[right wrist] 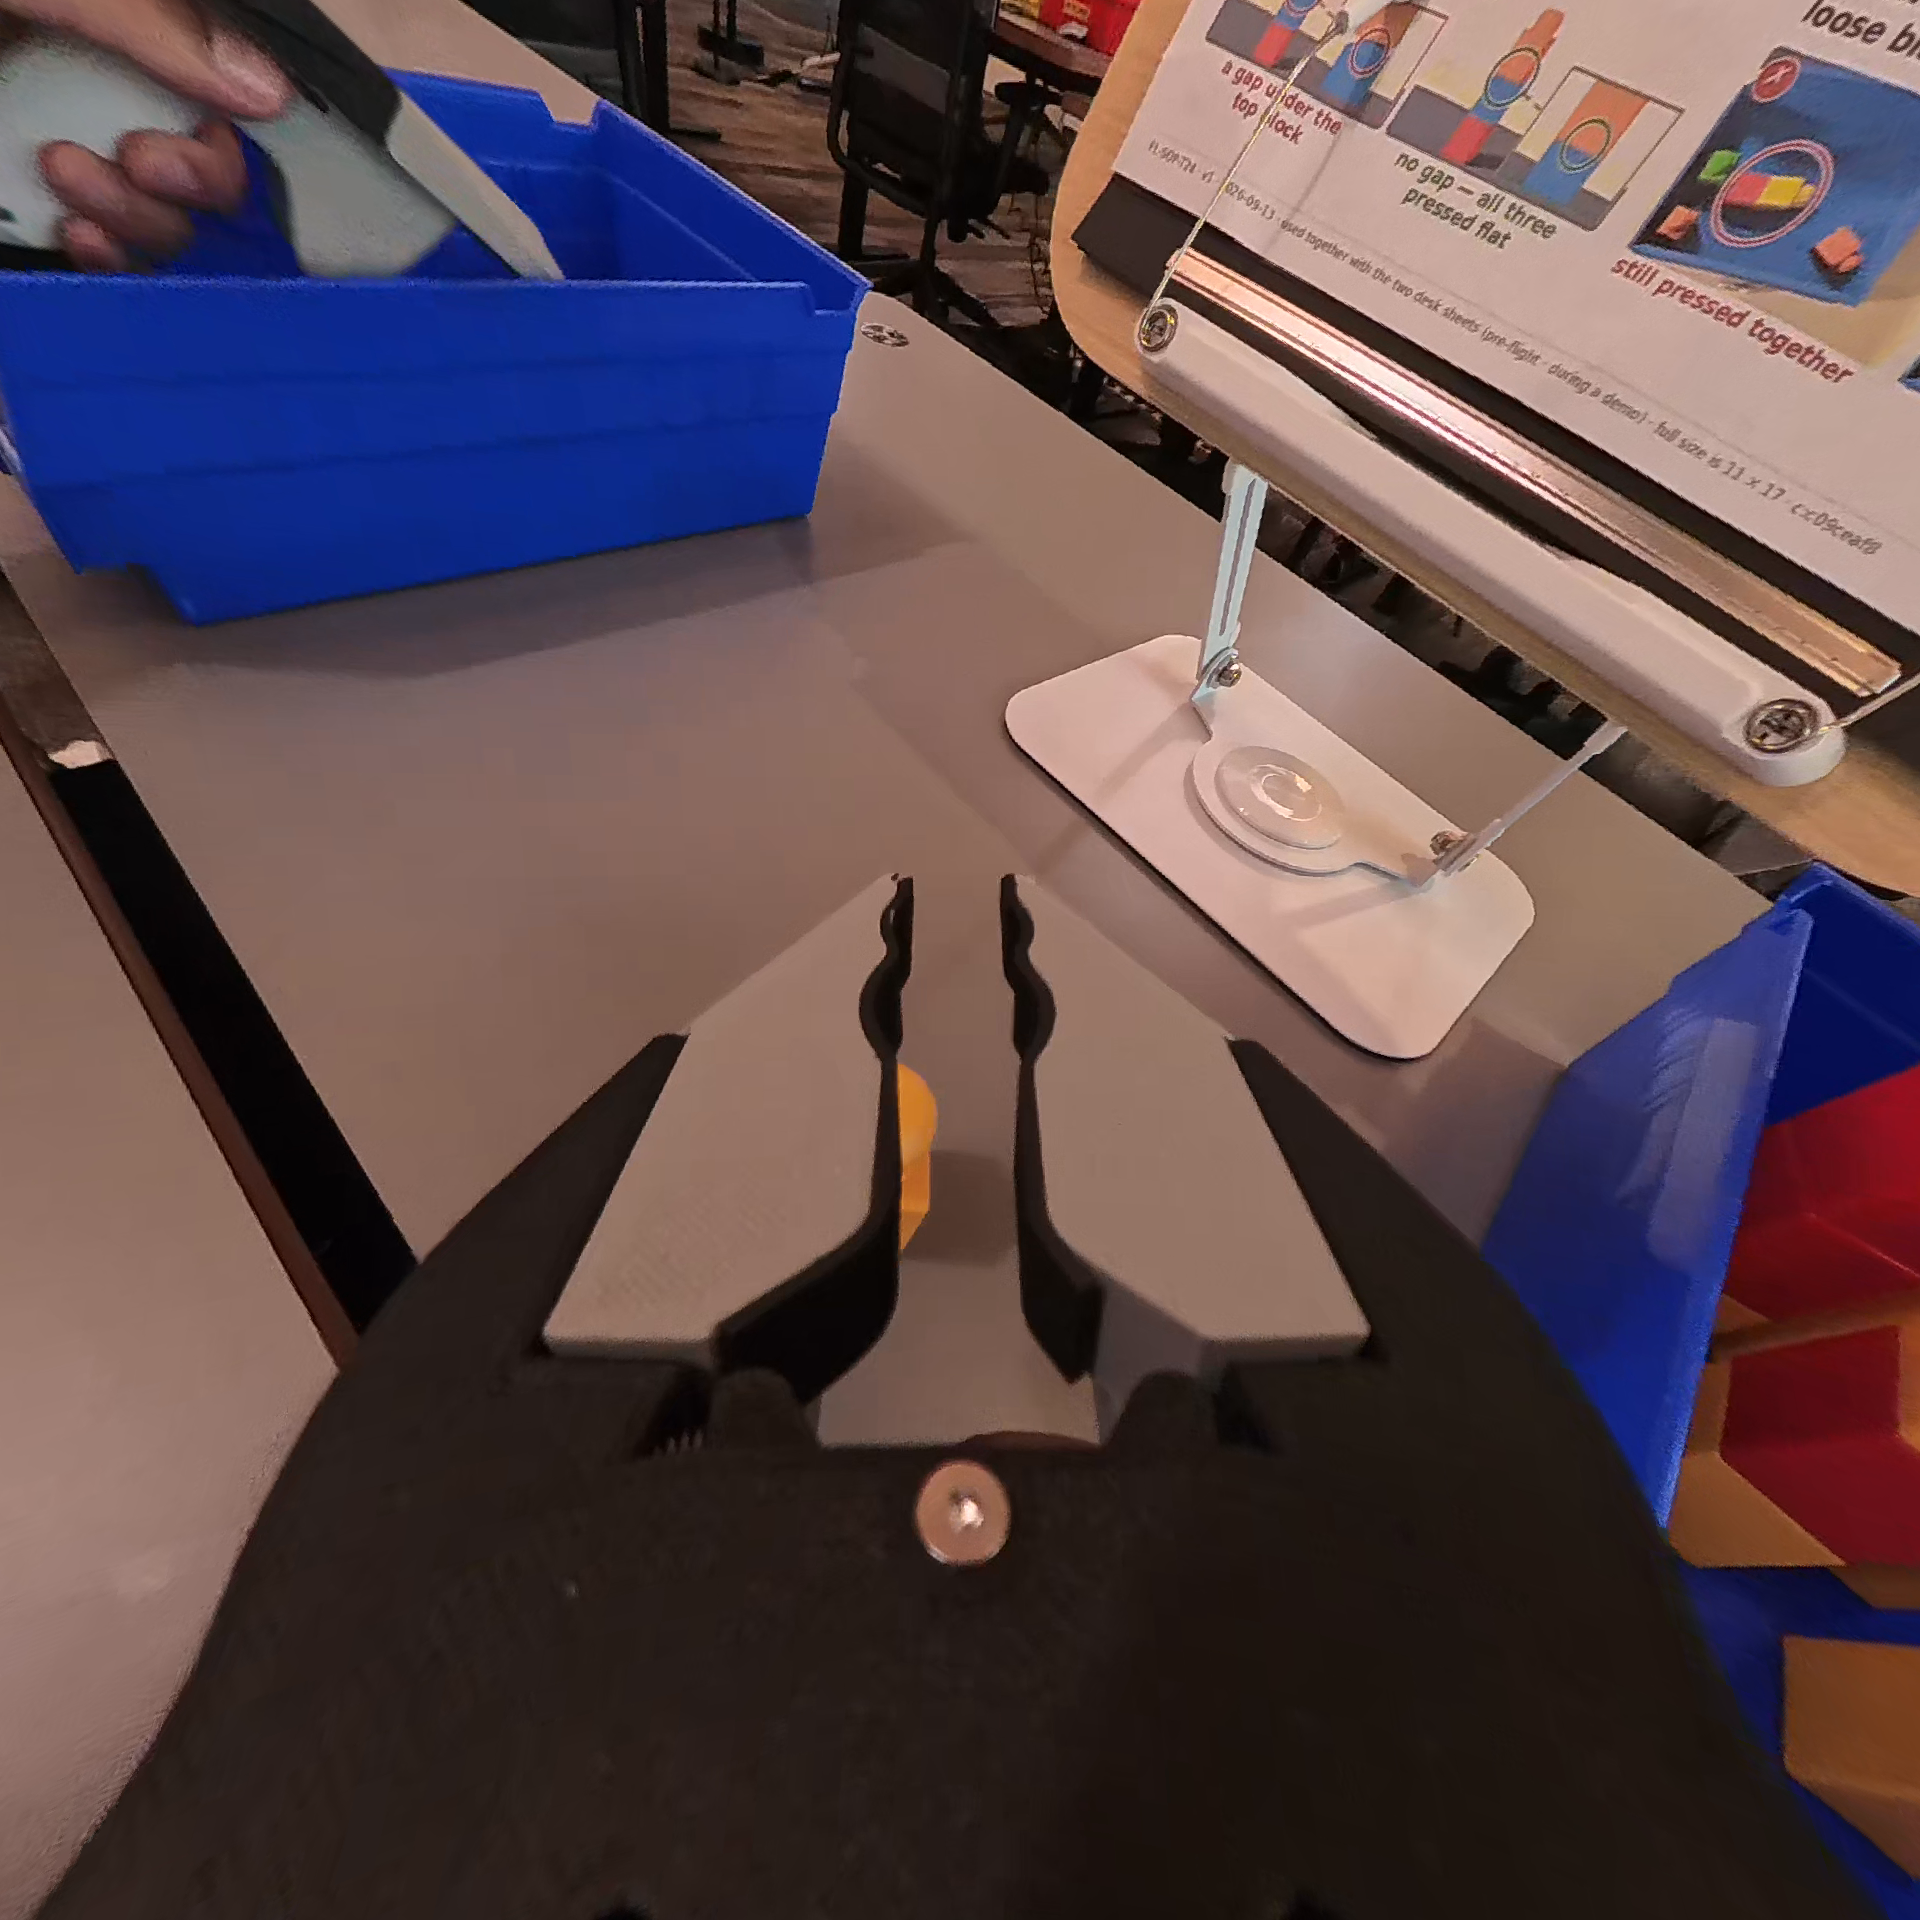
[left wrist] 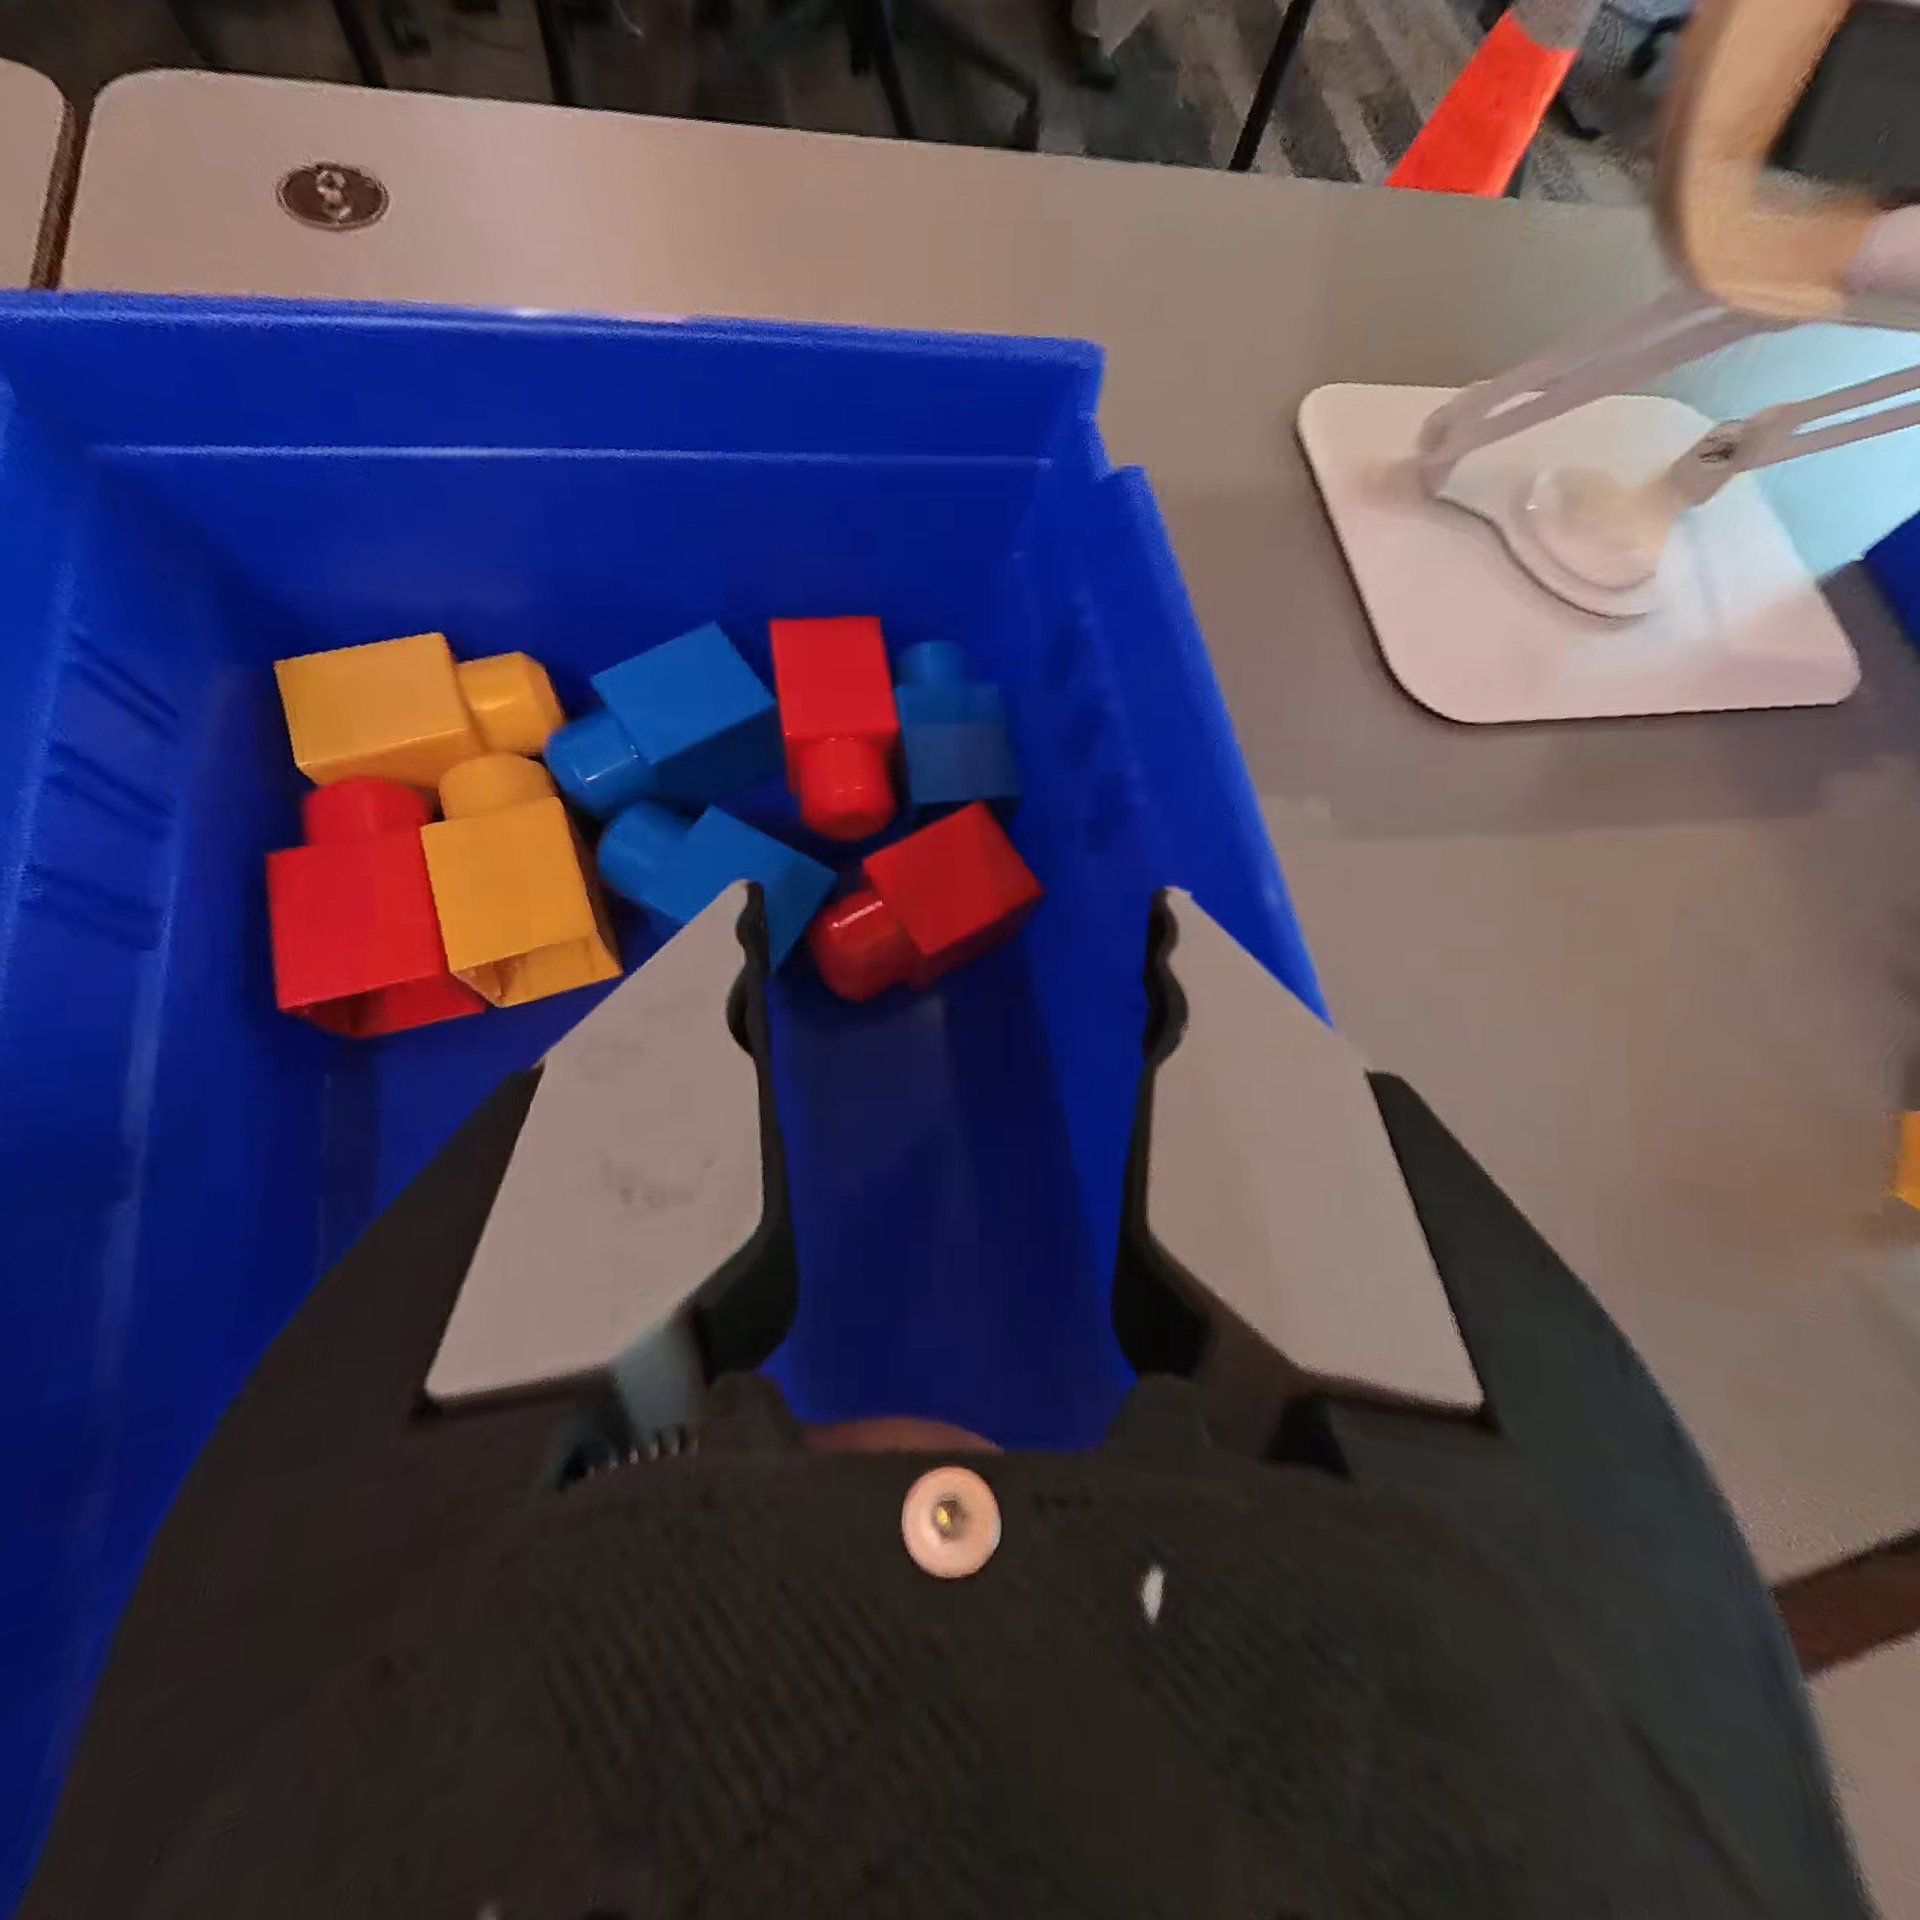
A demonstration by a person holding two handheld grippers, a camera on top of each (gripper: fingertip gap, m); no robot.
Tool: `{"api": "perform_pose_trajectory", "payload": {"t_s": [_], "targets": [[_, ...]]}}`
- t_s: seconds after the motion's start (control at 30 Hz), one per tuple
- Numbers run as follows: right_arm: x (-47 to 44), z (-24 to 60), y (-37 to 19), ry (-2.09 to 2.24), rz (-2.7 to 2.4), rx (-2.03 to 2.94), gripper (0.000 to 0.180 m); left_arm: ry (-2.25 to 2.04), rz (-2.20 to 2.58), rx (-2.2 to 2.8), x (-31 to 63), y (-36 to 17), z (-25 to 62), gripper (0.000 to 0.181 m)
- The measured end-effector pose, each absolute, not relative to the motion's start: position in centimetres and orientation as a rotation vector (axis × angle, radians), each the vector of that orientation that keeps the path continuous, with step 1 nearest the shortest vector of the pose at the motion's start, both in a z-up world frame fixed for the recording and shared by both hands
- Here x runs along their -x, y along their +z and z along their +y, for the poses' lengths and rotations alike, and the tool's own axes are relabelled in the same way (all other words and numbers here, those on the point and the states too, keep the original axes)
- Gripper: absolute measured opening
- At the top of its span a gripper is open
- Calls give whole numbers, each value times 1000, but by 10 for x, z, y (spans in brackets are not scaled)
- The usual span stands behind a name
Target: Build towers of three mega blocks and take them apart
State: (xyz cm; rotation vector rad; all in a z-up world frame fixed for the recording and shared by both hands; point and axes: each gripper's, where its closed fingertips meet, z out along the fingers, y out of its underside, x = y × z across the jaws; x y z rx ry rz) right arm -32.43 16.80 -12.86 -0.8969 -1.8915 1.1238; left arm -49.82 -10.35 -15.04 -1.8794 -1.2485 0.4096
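Jaws spread wide on the left gripper (left wrist: pixel 956 894) above the loose blocks; narrowly parted on the right gripper (right wrist: pixel 956 881), nothing gripped.

Nine glossy hard-plastic single-stud blocks are heaped in the deep blue plastic bin (left wrist: pixel 561 395), the red block nearest the tips (left wrist: pixel 935 899) lying on its side. One yellow-orange block (right wrist: pixel 914 1153) is seen on the grey table (right wrist: pixel 582 852) beneath the right fingers. Light, rigid, slippery pieces are judged best pinched across flat side walls, not the rounded stud.

Office: desks (right wrist: pixel 520 831), swivel chairs (right wrist: pixel 914 135)
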Motion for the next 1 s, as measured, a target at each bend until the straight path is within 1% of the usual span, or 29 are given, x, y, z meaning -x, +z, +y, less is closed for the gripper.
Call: {"api": "perform_pose_trajectory", "payload": {"t_s": [0.13,0.23,0.27,0.37,0.4,0.47,0.5,0.53,0.57,0.6,0.73,1.0], "targets": [[326,171,-129,1115,-1887,900,13,315,-1227,1863,513,-170,-97,63],[326,170,-130,1117,-1896,902,14,291,-1191,1931,520,-190,-94,60],[325,169,-130,1116,-1899,898,14,329,-1152,1931,523,-190,-94,50],[325,167,-131,1101,-1905,882,13,314,-1031,1965,520,-197,-88,40],[325,166,-132,1097,-1910,878,14,234,-1007,2010,512,-204,-82,46],[324,164,-133,1090,-1920,873,14,215,-1004,2166,501,-226,-90,55],[324,163,-132,1091,-1921,868,14,294,-967,2176,502,-225,-93,48],[323,162,-131,1093,-1918,863,14,331,-937,2216,500,-227,-95,47],[322,161,-130,1095,-1914,856,14,365,-926,2249,501,-228,-98,39],[322,160,-129,1095,-1912,850,14,392,-914,2255,501,-226,-99,35],[321,158,-132,1083,-1918,845,14,443,-916,2180,507,-209,-101,35],[324,159,-141,1079,-1932,865,13,489,-945,1788,517,-147,-116,35]]}}
